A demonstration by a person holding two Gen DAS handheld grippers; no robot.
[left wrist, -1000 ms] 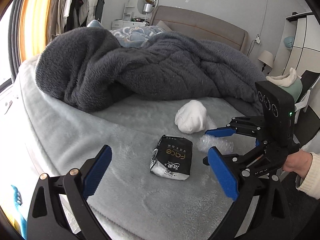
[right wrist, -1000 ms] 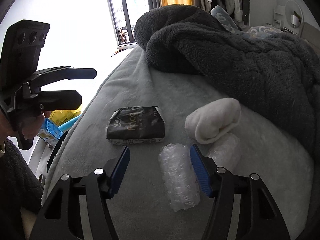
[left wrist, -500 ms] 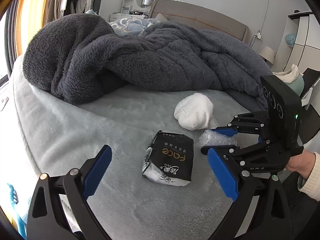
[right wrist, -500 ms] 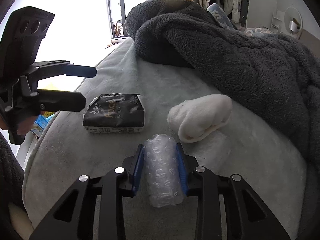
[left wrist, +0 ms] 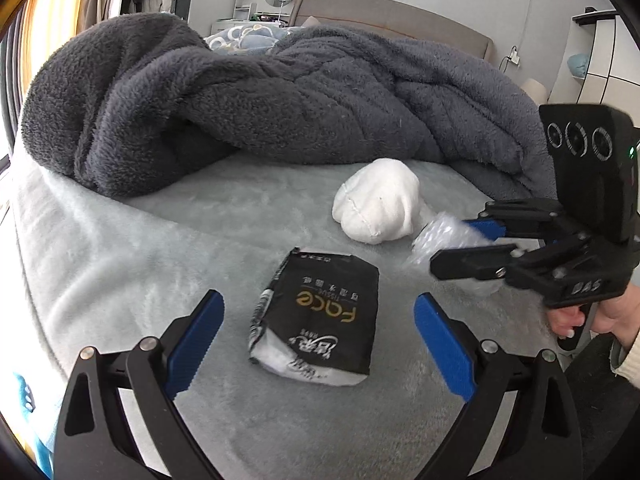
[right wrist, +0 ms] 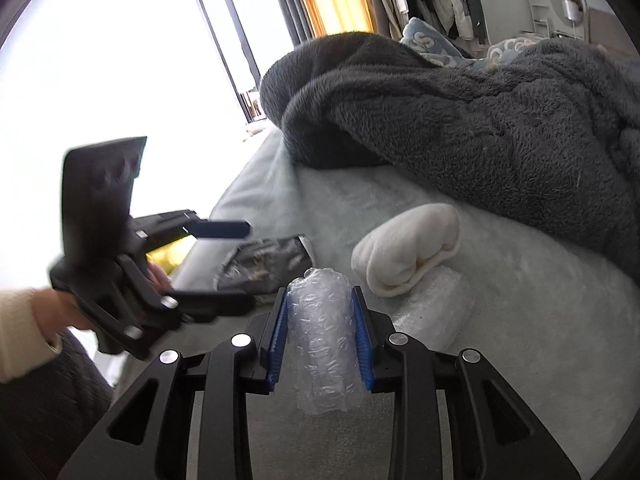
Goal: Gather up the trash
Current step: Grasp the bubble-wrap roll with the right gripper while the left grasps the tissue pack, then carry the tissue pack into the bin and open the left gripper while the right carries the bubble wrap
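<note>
The right hand-held gripper (right wrist: 320, 332) pinches a bubble-wrap roll (right wrist: 322, 340) between its blue pads, apparently raised off the bed (right wrist: 540, 320) for removal as trash. The left hand-held gripper (left wrist: 318, 336) stands spread astride the black tissue pack (left wrist: 320, 320), which lies flat on the bed, evidently lined up for pickup. A white sock bundle (left wrist: 378, 206) lies just beyond, untouched.
</note>
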